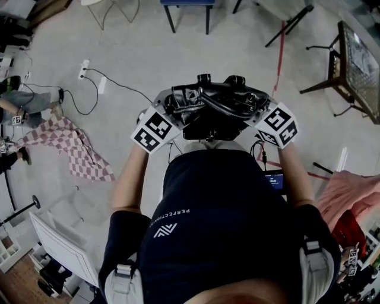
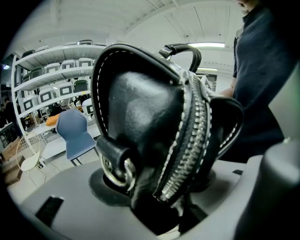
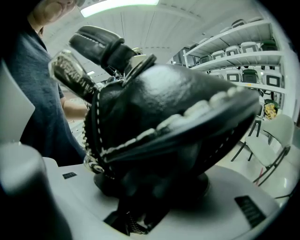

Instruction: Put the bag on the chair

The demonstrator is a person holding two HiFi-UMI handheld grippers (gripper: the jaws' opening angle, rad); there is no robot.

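Head view shows the bag (image 1: 211, 110) held in the air before the person's chest, clamped at one end by the left hand-held gripper (image 1: 168, 111) and at the other by the right hand-held gripper (image 1: 259, 113). Pickup looks done. A blue chair (image 1: 187, 3) stands well apart ahead on the floor (image 1: 130, 53), so carrying over and setting down remain.

Two grippers held side by side at centre frame, forearms reaching up-frame.
Left gripper (image 1: 168, 111) and right gripper (image 1: 259, 111) each clamp one end of the bag (image 1: 211, 110).
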